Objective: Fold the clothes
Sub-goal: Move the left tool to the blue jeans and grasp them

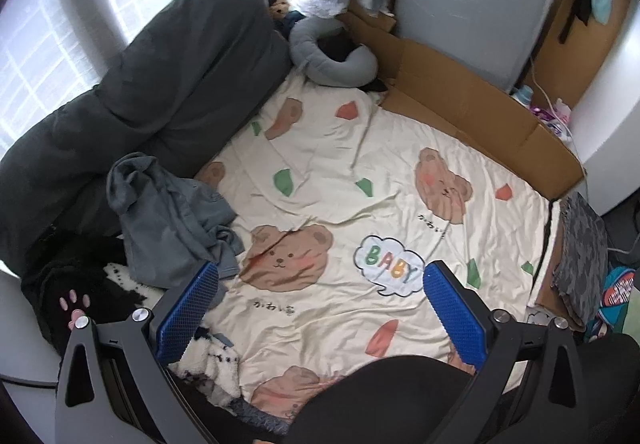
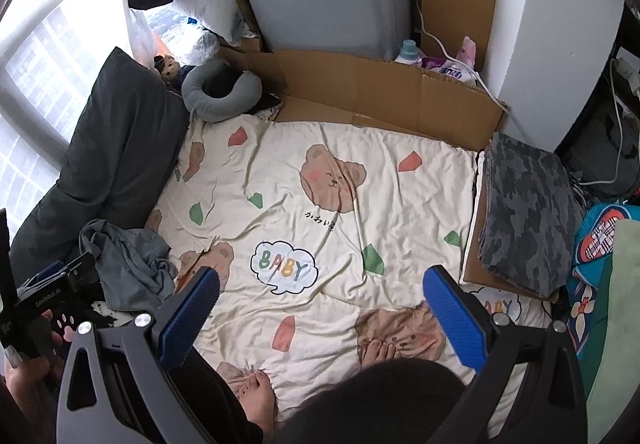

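- Two pairs of tongs hover above a bed covered by a cream bear-print blanket (image 2: 320, 204); the left tongs (image 1: 320, 308) and the right tongs (image 2: 320, 312) both have their blue pads spread wide apart, holding nothing.
- Possible trouble: the crumpled grey garment (image 1: 172, 220) sits at the blanket's left edge, overlapping a black-and-white fuzzy item (image 1: 120, 276). A low grab there could likely catch both fabrics, or pinch the blanket beneath.
- The person's bare feet (image 2: 380, 352) rest on the blanket's near edge, so cloth spread out there may snag on them.
- The grey garment looks soft and thin, bunched in a heap with twisted folds; no sleeve or hem is clearly identifiable.
- A folded camouflage-pattern cloth (image 2: 524, 216) lies flat off the blanket's right edge, seemingly already finished.
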A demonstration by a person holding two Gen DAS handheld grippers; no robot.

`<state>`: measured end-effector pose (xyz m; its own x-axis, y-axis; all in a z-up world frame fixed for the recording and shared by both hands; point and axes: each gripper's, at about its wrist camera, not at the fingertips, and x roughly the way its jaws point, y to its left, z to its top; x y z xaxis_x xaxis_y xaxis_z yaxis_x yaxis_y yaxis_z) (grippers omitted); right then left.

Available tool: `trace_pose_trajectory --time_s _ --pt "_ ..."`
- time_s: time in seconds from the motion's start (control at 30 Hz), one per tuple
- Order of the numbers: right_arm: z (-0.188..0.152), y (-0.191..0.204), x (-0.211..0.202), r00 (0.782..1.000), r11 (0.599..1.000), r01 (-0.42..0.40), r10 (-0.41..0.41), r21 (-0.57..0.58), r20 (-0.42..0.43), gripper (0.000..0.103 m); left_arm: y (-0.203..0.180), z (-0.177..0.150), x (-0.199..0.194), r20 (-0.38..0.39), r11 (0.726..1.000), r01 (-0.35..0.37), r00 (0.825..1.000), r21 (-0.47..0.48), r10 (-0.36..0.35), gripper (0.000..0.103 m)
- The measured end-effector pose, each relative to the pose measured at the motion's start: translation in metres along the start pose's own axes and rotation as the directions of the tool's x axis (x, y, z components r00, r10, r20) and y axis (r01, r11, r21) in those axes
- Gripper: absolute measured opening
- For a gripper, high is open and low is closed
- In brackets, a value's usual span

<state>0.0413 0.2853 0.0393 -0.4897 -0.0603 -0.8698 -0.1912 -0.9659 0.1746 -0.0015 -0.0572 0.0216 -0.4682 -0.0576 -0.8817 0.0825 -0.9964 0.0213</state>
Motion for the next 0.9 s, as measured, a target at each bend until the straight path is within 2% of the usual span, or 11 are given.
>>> trace_pose_trajectory --time_s 0.3,0.47,0.6,0.9 --pt "0.005 0.018 0.001 1.000 1.000 -0.019 0.019 -0.017 0.009 0.102 0.042 0.005 -0.012 0.039 0.999 -0.043 0.998 -0.019 0.044 0.102" --pt "0.006 0.026 -0.001 1.000 0.999 -0.015 0.016 -0.034 0.019 0.102 0.071 0.008 -0.017 0.057 0.997 -0.028 0.998 -0.065 0.032 0.102" --pt "0.008 0.028 -0.002 0.999 0.999 -0.021 0.021 -0.029 0.028 0.102 0.084 0.010 -0.023 0.074 0.998 -0.043 0.996 -0.054 0.047 0.102" --pt "0.018 0.043 -0.004 0.997 0.995 -0.060 0.063 -0.075 0.038 0.102 0.130 0.011 -0.037 0.100 0.988 -0.054 0.993 -0.145 0.069 0.102"
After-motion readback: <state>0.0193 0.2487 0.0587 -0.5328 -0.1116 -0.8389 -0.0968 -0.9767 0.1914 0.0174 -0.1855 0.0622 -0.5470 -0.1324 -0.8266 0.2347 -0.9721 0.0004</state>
